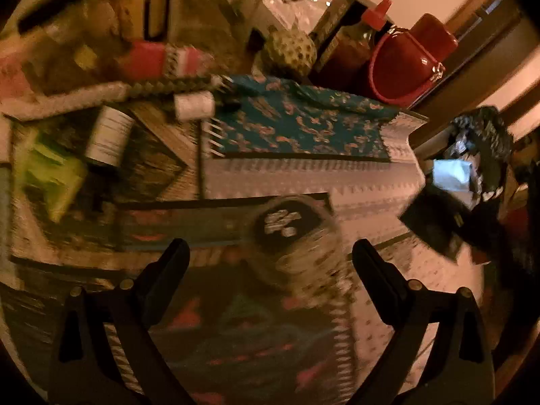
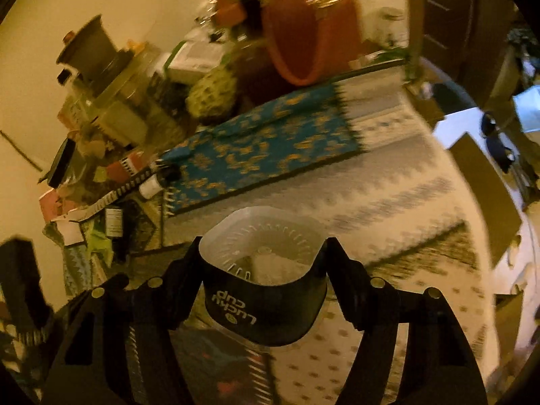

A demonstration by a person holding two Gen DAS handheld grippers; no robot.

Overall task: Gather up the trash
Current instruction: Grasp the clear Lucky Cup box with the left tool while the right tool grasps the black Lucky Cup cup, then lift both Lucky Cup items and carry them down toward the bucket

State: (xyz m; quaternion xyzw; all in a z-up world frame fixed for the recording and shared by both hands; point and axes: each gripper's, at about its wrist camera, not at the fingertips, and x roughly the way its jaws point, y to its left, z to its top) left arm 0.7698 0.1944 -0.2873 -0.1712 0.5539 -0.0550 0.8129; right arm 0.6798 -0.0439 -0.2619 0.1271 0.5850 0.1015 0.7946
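Note:
My right gripper (image 2: 261, 251) is shut on a clear plastic cup (image 2: 266, 290) with a black "Lucky cup" sleeve, squeezed between the fingers and held above the patterned tablecloth (image 2: 388, 182). My left gripper (image 1: 270, 246) is open and empty. A blurred round black-topped container (image 1: 290, 236) lies on the table just beyond and between its fingers. A white bottle (image 1: 194, 104) and a white-labelled bottle (image 1: 108, 135) lie on the cluttered left side. At the right, a black trash bag (image 1: 486, 148) hangs open beside the table.
A teal gold-patterned cloth (image 1: 297, 125) lies mid-table. Behind it stand a red handbag (image 1: 405, 67), a red-capped sauce bottle (image 1: 364, 37) and a knobbly green fruit (image 1: 290, 50). Jars and boxes (image 2: 111, 94) crowd the far left. A dark door (image 2: 449, 17) stands at the right.

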